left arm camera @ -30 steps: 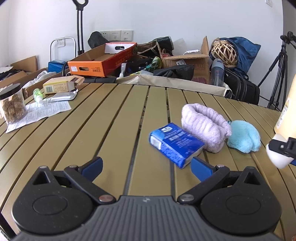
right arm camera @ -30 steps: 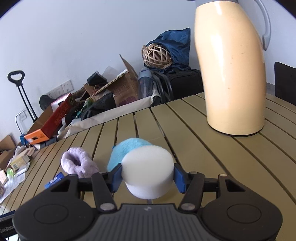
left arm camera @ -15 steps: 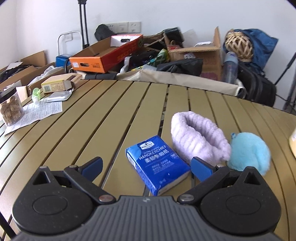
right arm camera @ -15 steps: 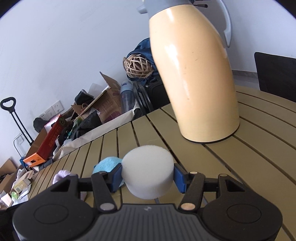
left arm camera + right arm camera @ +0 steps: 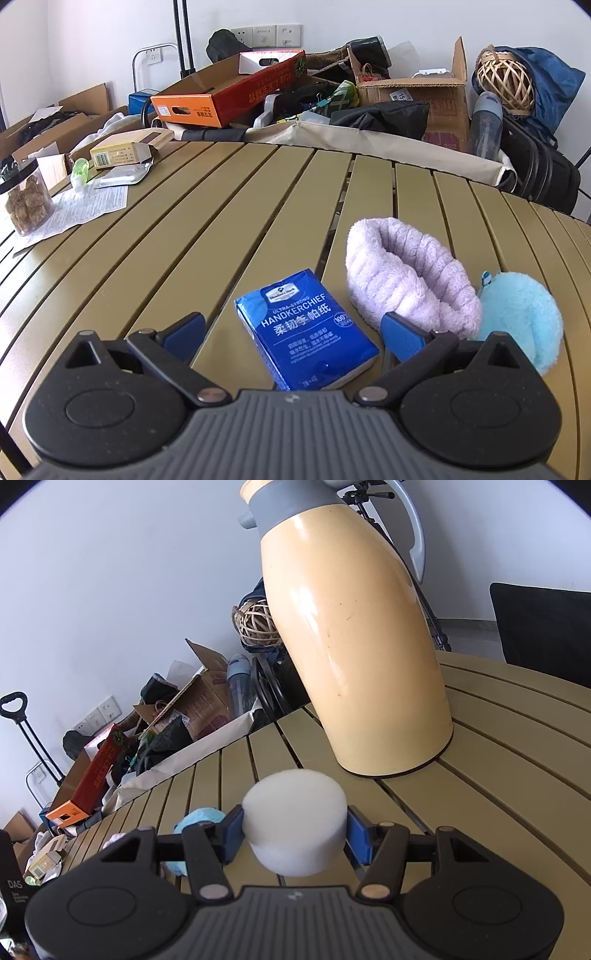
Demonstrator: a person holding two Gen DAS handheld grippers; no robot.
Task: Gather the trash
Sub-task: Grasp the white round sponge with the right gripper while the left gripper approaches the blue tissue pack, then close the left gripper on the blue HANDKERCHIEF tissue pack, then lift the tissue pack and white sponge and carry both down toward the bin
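Note:
A blue handkerchief tissue pack (image 5: pixel 304 328) lies flat on the slatted table (image 5: pixel 192 236), between the wide-apart blue fingers of my left gripper (image 5: pixel 293 326), which is open around it without touching. A lilac fluffy cloth (image 5: pixel 402 273) and a light blue fluffy ball (image 5: pixel 521 314) sit just right of the pack. In the right wrist view my right gripper (image 5: pixel 295 830) is shut on a white foam puck (image 5: pixel 295 829), held above the table in front of a tall cream thermos jug (image 5: pixel 354 646). The light blue ball (image 5: pixel 201 818) shows behind its left finger.
At the table's far left lie a printed paper sheet (image 5: pixel 81 208), a jar of brown snacks (image 5: pixel 26 199), a small green bottle (image 5: pixel 79 171) and a yellow carton (image 5: pixel 122 153). Beyond the table stand an orange box (image 5: pixel 225 94), cardboard boxes (image 5: pixel 417 96), bags and a wicker ball (image 5: pixel 504 83).
The left gripper moved up to the tissue pack, which now lies between its fingers. The right gripper carried the foam puck rightward toward the thermos and rolled, so the jug looks tilted.

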